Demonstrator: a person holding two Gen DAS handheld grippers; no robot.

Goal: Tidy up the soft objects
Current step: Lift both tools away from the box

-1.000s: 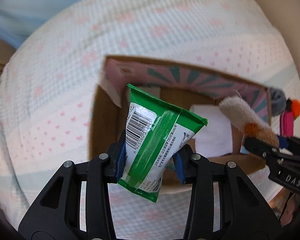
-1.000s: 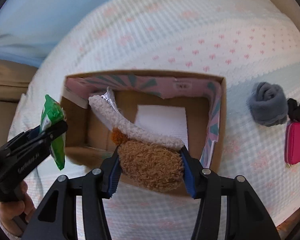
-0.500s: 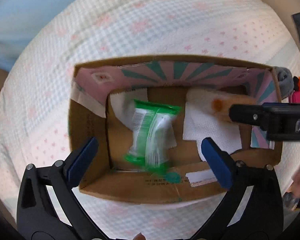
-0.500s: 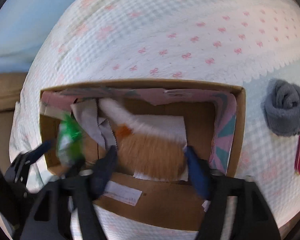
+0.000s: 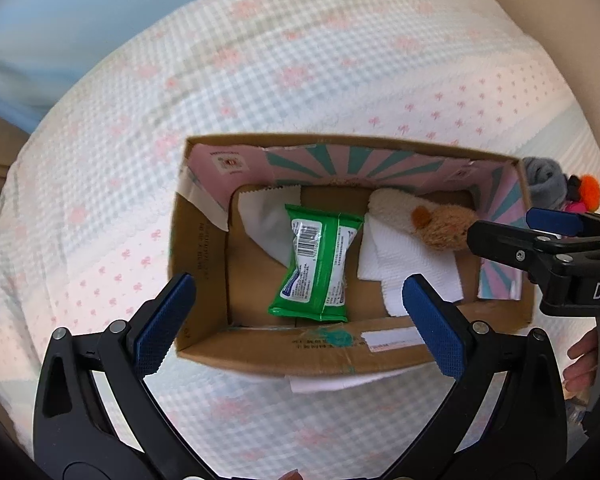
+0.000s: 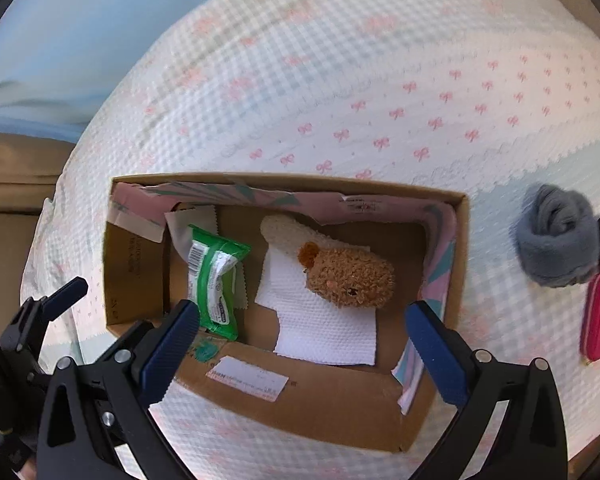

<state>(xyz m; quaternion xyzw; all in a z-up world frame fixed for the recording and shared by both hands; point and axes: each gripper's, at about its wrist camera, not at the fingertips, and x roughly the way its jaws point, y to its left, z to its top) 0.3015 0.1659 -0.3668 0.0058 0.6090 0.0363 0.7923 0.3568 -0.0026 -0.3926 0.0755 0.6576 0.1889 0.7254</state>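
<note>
tongs: left tongs (image 5: 296, 312) and right tongs (image 6: 302, 332) just spread wide, nothing between them | items: green wipes pack (image 5: 318, 264) and plush toy (image 6: 348, 276) lying in cardboard box (image 6: 300, 404) | risk: grey sock roll (image 6: 556, 236) is squishy, might slip out of a shallow pinch

A white bedspread (image 6: 340, 80) with pink bows lies before a blue wall (image 6: 60, 20).

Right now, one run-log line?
left gripper: open, just released | right gripper: open, just released | green wipes packet, brown plush toy: in cardboard box
</note>
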